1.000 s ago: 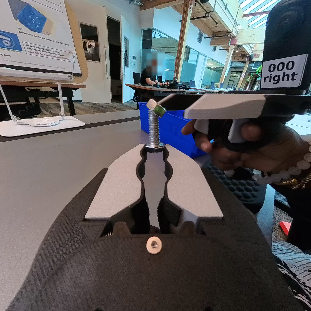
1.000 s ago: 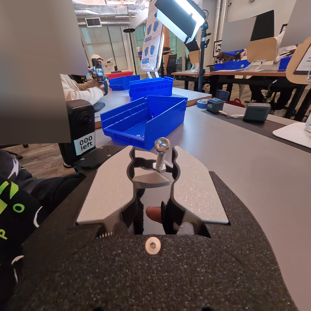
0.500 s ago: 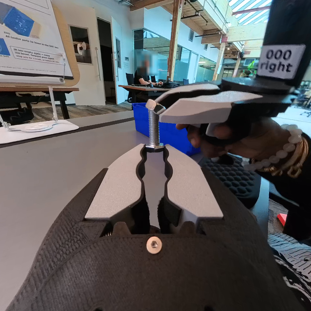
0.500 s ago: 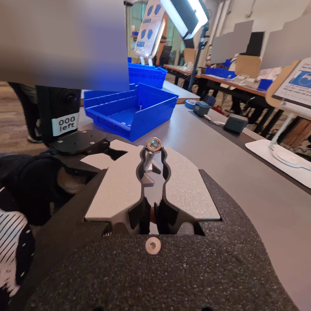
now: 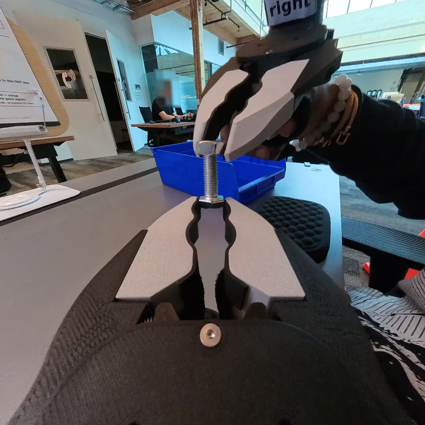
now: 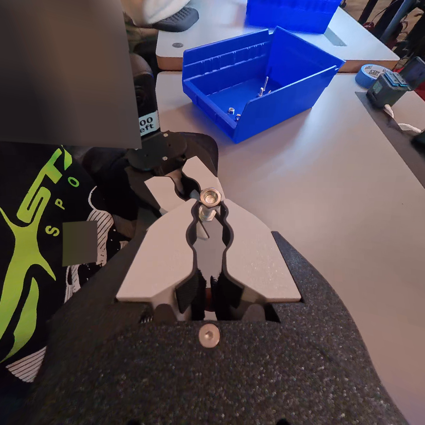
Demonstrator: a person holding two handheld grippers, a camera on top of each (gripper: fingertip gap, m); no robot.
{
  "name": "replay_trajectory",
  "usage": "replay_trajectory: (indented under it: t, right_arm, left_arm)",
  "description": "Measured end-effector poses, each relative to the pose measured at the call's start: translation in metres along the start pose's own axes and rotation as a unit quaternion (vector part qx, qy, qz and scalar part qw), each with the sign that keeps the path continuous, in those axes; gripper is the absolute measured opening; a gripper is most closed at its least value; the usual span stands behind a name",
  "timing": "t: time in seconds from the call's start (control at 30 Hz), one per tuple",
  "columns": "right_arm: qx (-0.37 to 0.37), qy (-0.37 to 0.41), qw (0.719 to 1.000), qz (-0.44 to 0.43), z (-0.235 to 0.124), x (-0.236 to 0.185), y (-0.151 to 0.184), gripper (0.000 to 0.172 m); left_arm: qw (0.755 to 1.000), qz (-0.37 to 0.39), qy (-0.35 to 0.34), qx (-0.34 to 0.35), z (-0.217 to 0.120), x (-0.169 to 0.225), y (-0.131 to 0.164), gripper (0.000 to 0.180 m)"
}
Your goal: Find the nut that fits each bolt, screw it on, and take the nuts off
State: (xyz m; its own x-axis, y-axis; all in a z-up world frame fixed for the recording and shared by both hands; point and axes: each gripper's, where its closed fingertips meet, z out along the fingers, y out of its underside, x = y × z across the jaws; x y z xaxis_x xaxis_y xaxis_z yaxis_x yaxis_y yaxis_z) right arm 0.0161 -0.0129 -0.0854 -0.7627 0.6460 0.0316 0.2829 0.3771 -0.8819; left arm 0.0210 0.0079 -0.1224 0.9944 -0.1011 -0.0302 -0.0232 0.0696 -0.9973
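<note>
Grey flat table (image 6: 322, 207) carries everything. Blue plastic open-front bin (image 6: 287, 101) sits at the far side, a few small loose metal parts on its floor. Blue tape roll (image 6: 368, 74) and a small dark box device (image 6: 386, 90) sit near the right edge.

Left gripper (image 5: 210, 203) is level, jaws clenched on the hex head of the silver threaded steel bolt (image 5: 210, 177), which stands upright, thread end up, above the table and in front of the bin. Right gripper (image 5: 210, 149) comes down from above, jaws clamped on the silver hex nut (image 5: 208, 147) at the very top of the thread. From the right wrist view the nut (image 6: 210, 197) is seen end-on, bolt tip visible inside its bore, so it looks only barely engaged.

Risks, as judgement:
- Cross-threading if the nut is tilted against the bolt axis when turned; the right gripper approaches at an angle.
- Nut popping off and dropping to the table or floor if the right jaws release before enough thread catches.
- Bolt twisting in the left jaws, since only the thin head is pinched.
- Wrong-size nut would jam or spin freely; cannot tell fit from here.
</note>
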Motion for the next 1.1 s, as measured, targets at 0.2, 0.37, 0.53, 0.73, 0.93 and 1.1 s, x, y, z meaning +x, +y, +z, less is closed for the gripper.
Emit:
replay_trajectory:
  t: [0.2, 0.37, 0.53, 0.73, 0.93, 1.1]
  right_arm:
    - [-0.011, 0.023, 0.999, 0.020, 0.003, 0.006, 0.001, 0.018]
    - [-0.040, 0.072, 0.996, 0.040, 0.007, 0.011, 0.002, 0.018]
    - [-0.043, 0.088, 0.994, 0.046, 0.009, 0.013, 0.000, 0.019]
    - [-0.026, 0.082, 0.995, 0.056, 0.011, 0.012, 0.000, 0.037]
    - [0.160, 0.070, 0.979, 0.105, 0.003, 0.012, -0.023, 0.051]
    - [0.213, 0.059, 0.967, 0.129, 0.012, 0.008, -0.020, 0.053]
  left_arm:
    - [0.999, 0.006, -0.035, -0.009, 0.000, -0.008, 0.002, 0.019]
    - [0.998, 0.001, -0.062, -0.018, 0.001, -0.014, 0.005, 0.019]
    - [0.998, -0.009, -0.061, -0.009, 0.000, -0.015, 0.003, 0.019]
    - [0.998, -0.015, -0.060, 0.001, -0.002, -0.016, 0.001, 0.019]
    - [0.998, -0.034, -0.059, 0.011, -0.004, -0.019, -0.001, 0.019]
    - [0.997, -0.041, -0.060, 0.012, -0.004, -0.021, -0.001, 0.018]
